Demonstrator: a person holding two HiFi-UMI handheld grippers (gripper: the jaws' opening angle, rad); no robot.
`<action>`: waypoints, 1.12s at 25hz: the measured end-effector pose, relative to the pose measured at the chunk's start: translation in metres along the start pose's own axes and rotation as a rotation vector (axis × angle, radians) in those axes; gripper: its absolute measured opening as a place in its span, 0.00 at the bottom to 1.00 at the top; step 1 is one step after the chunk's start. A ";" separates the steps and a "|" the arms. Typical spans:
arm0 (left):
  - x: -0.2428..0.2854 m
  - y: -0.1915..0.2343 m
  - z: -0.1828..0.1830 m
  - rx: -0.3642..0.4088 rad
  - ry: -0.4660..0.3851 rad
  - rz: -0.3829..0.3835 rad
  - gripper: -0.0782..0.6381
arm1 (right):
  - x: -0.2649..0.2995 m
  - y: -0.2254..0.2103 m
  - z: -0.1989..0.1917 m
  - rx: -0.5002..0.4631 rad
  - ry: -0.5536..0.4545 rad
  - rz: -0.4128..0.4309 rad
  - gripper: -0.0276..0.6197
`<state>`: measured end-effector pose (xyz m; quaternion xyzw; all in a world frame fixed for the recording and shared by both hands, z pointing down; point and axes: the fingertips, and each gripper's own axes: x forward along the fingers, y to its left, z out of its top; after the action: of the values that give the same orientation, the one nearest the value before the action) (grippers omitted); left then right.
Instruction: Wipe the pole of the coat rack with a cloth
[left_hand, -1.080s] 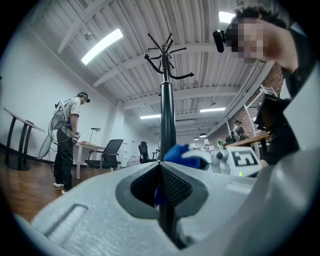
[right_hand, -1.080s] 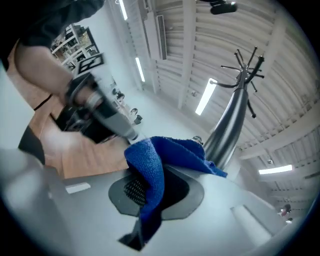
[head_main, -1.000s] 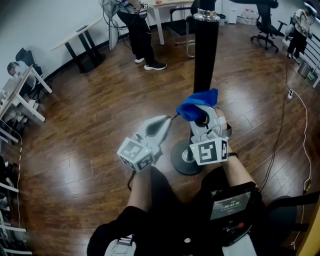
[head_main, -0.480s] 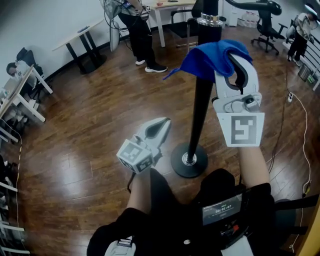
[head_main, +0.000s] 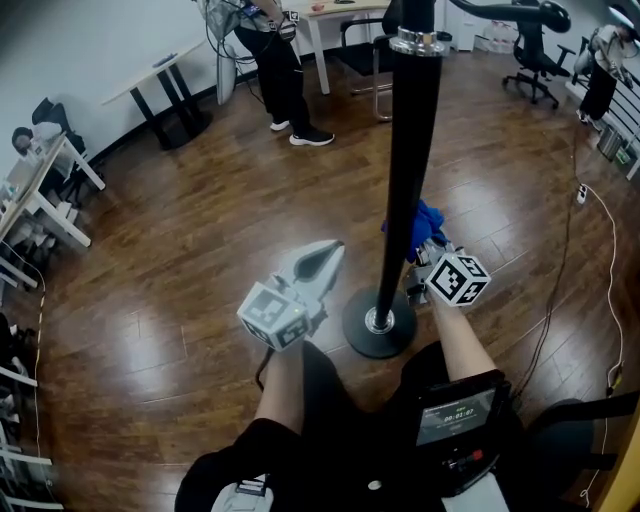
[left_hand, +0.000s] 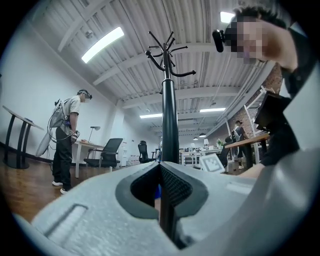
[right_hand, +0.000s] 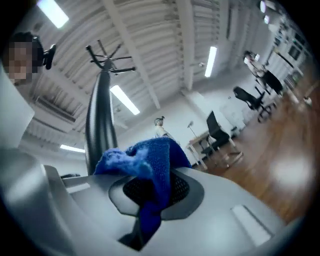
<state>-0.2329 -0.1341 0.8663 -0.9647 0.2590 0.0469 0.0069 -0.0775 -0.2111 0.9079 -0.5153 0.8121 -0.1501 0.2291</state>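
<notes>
Low beside the pole (head_main: 410, 180), the right gripper (head_main: 432, 252) clenches the blue cloth (head_main: 428, 222) against it. The left gripper (head_main: 325, 255), clenched and empty, hangs left of it. Wiping seems under way, not finished.

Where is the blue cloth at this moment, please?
The cloth sits low at the pole's right side in the head view, clamped in the right gripper, near the base.

Bare floor (head_main: 180, 260) lies open left of my left tongs (head_main: 322, 258); the pole (head_main: 408, 170) and its round base (head_main: 379, 322) stand between them and my right tongs (head_main: 428, 255) (a cable (head_main: 561, 240) trails further right).
</notes>
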 end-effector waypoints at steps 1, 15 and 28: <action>0.000 0.002 -0.002 -0.003 0.003 0.001 0.10 | -0.008 -0.016 -0.028 0.052 0.028 -0.030 0.08; 0.005 -0.002 -0.008 -0.019 0.021 0.005 0.10 | -0.013 0.001 -0.015 0.088 -0.014 0.036 0.08; 0.001 -0.012 0.009 0.024 -0.010 0.002 0.10 | 0.001 0.257 0.262 -0.928 -0.533 0.321 0.07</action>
<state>-0.2271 -0.1237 0.8573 -0.9641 0.2604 0.0485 0.0196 -0.1371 -0.1049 0.5619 -0.4521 0.7753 0.3953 0.1957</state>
